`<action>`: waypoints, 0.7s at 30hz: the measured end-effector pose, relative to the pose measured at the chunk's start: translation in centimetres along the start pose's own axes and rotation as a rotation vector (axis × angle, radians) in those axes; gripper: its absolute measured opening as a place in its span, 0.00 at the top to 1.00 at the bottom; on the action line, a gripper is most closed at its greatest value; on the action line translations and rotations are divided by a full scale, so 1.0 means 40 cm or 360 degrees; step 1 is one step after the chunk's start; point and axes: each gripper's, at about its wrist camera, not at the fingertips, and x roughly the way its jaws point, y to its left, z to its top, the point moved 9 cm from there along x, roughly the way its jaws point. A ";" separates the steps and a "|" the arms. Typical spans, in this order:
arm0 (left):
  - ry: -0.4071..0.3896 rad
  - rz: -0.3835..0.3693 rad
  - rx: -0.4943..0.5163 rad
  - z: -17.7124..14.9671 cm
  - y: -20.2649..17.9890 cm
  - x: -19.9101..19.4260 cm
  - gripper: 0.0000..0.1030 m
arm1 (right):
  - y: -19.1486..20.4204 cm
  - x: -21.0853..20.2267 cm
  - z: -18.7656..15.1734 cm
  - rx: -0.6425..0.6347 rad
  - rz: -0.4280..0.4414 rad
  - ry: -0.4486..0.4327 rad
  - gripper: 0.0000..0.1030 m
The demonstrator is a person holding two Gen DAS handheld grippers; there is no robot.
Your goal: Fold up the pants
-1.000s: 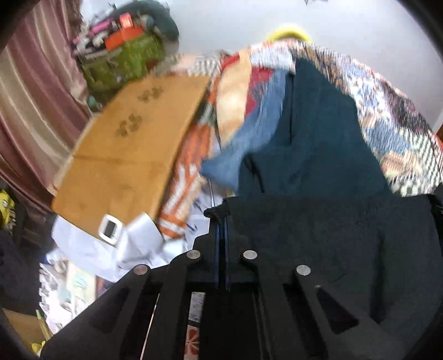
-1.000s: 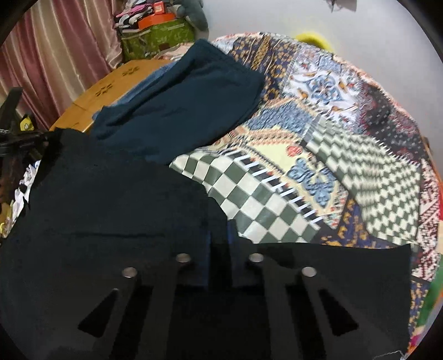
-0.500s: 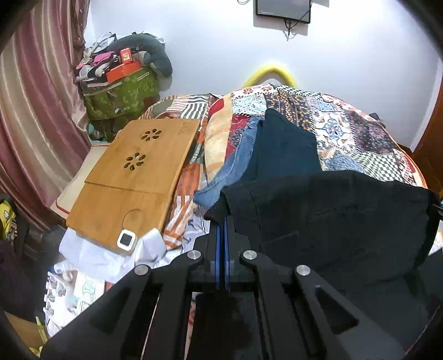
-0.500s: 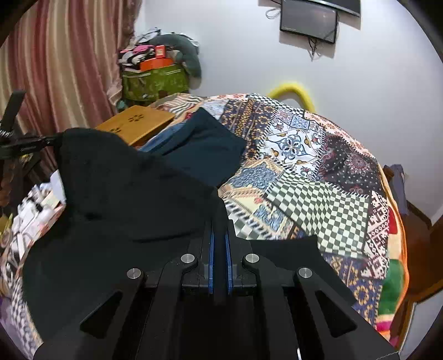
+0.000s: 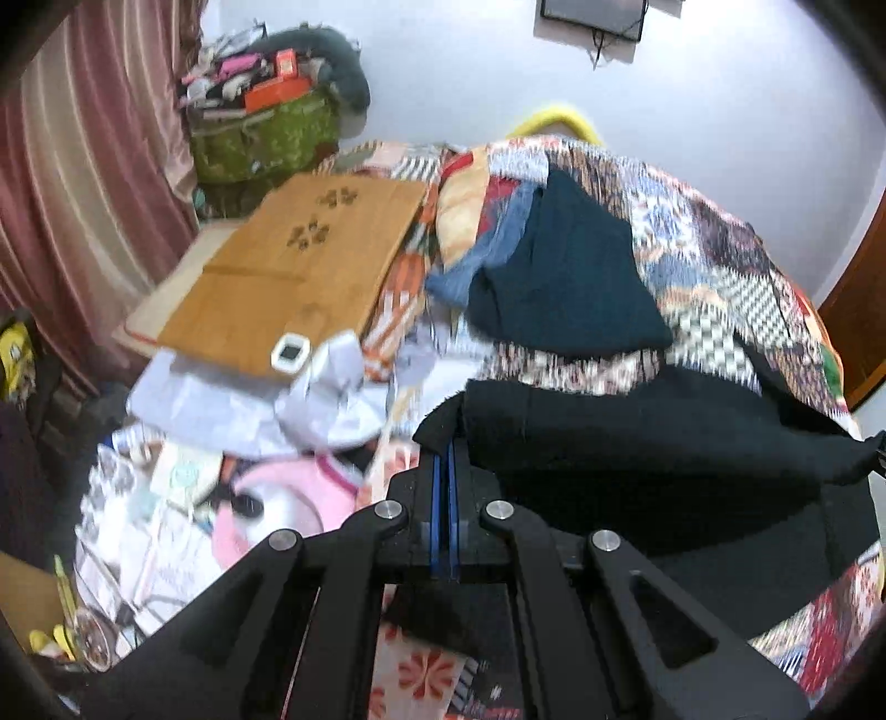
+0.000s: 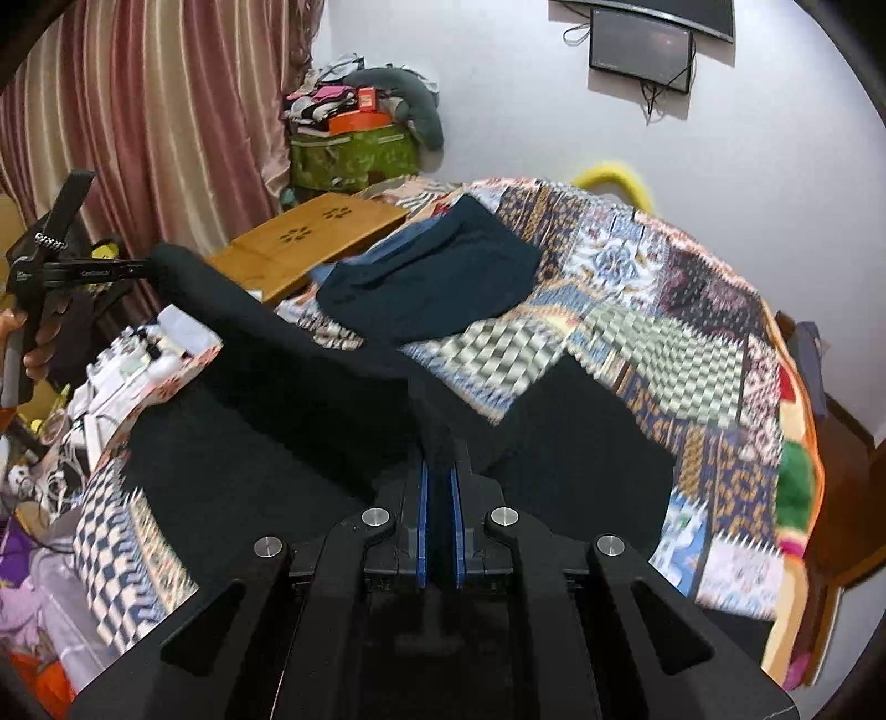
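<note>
Nearest, left gripper (image 5: 446, 443) clenched on 1 corner of the black pants (image 5: 637, 443), blue pads pressed together with a tuck of dark cloth nipped at the tips. Likewise right gripper (image 6: 437, 448) clamped tight on another corner of the same garment, fabric bunched between its blue pads. Black pants stretched in the air between the 2 tools, upper edge taut, lower part sagging onto the patchwork bedspread (image 6: 692, 354) below. From the right wrist view, left gripper also seen at the far left edge, a hand (image 6: 33, 343) wrapped round its handle, its tip meeting the raised end of the pants. Just under and left of the pants, a jumble of white papers (image 5: 232, 399) and a pink item (image 5: 288, 498) spilling over the bed's side, details blurred. Farther up the bed, a folded dark teal garment (image 5: 570, 271) lying flat on the bedspread, apart from the black pants, with folded blue denim (image 5: 482, 260) peeping out along its left side. Beside these, a bamboo lap desk (image 5: 288, 266) with flower-shaped cut-outs, a small white device (image 5: 289, 353) resting on its near corner. Beyond, a green bag (image 6: 354, 155) heaped with clutter against pink striped curtains (image 6: 155, 111), a yellow curved object (image 6: 612, 174) behind the bed, and a dark wall-mounted screen (image 6: 639, 50) on the white wall.
</note>
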 end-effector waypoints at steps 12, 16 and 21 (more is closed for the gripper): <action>0.0263 0.0081 0.0027 -0.247 0.017 0.107 0.98 | 0.034 0.022 -0.177 0.0161 0.0052 0.0104 0.93; 0.0245 0.0147 0.0024 -0.248 0.040 0.089 0.98 | 0.021 -0.006 -0.204 0.0205 0.0035 0.0105 0.89; 0.0142 0.0201 0.0009 -0.198 0.060 0.030 0.92 | -0.044 -0.048 -0.227 0.0276 -0.0092 0.0121 0.89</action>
